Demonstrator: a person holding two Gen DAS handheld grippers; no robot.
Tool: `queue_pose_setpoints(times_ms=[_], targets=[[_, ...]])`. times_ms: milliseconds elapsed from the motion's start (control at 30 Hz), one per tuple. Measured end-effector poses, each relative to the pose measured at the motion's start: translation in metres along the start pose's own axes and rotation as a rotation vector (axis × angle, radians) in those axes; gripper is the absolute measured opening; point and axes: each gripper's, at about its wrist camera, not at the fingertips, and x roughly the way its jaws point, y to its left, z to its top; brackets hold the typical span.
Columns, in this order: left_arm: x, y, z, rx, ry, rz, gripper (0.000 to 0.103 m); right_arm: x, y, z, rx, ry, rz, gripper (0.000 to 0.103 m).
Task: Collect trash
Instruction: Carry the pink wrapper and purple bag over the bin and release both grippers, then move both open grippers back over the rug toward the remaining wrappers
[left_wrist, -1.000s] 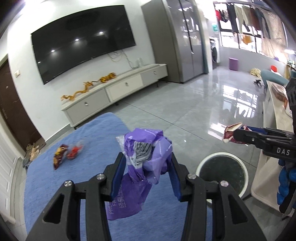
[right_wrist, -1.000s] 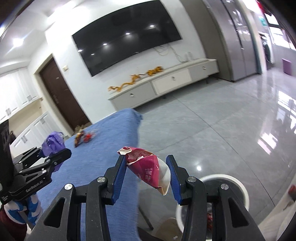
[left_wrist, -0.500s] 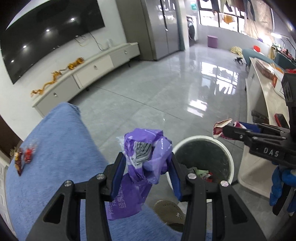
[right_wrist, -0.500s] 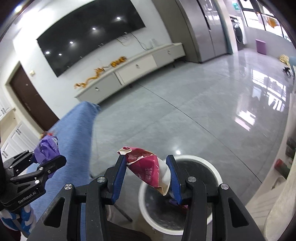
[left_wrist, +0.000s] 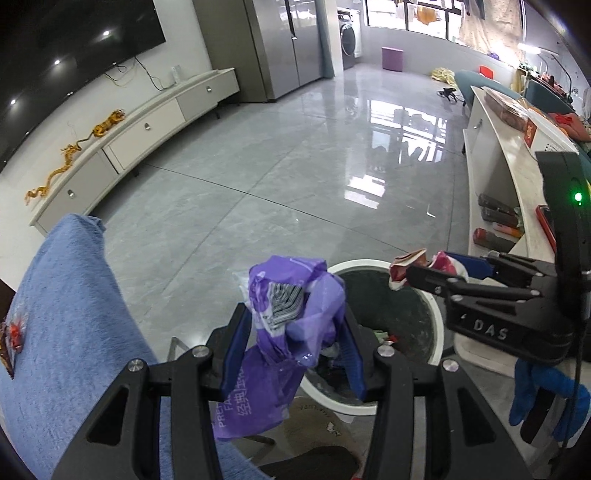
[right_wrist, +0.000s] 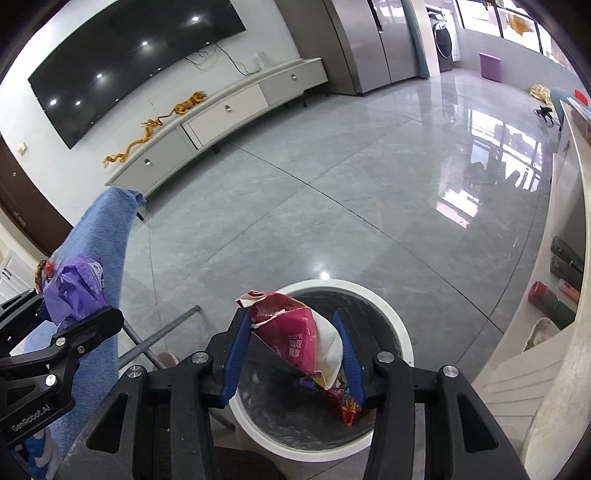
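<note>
Trash is clamped in both of my claws, and the coming drop turns on where each piece sits relative to the white bin (right_wrist: 400, 334) on the floor. My right claw (right_wrist: 293, 345) is squeezed onto a crumpled red snack bag (right_wrist: 295, 334), and in its own view that bag hangs directly over the bin's dark opening, long axis slanting down and to the right, its lower tip already inside the rim's outline. I judge the right side is the nearer one and could let go as it stands.

My left claw (left_wrist: 295, 343) is shut around a bunched purple plastic bag (left_wrist: 291, 317), whose loose tail droops below the pads. From the left view, the bin (left_wrist: 436, 314) lies ahead and to the right of that bag; only the bag's right edge overlaps the rim, while the tail hangs over the floor beside the blue-covered counter (left_wrist: 70, 321). So I think the left side needs to travel forward and rightward before opening, or the tail may land outside.

Both tools are tipped nose-down toward the floor, the right claw (left_wrist: 417, 273) crossing in from the right above the bin's far rim. 1 more wrapper (left_wrist: 13, 332) lies on the counter, well apart from either claw.
</note>
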Motion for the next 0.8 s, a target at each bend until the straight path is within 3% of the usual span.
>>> queue_pose_setpoints(times_ms=[167, 300, 800], targets=[[0.006, -0.007, 0.003, -0.011, 0.009, -0.061, 0.048, 0.003, -0.008, -0.001, 0.030, 0.013, -0.032, 0.048], [0.004, -0.008, 0.006, -0.020, 0.000, -0.091, 0.056, 0.000, -0.007, 0.001, 0.048, 0.000, -0.063, 0.059], [-0.016, -0.001, 0.004, -0.057, -0.059, -0.103, 0.058, -0.015, -0.004, 0.000, 0.046, -0.040, -0.097, 0.060]])
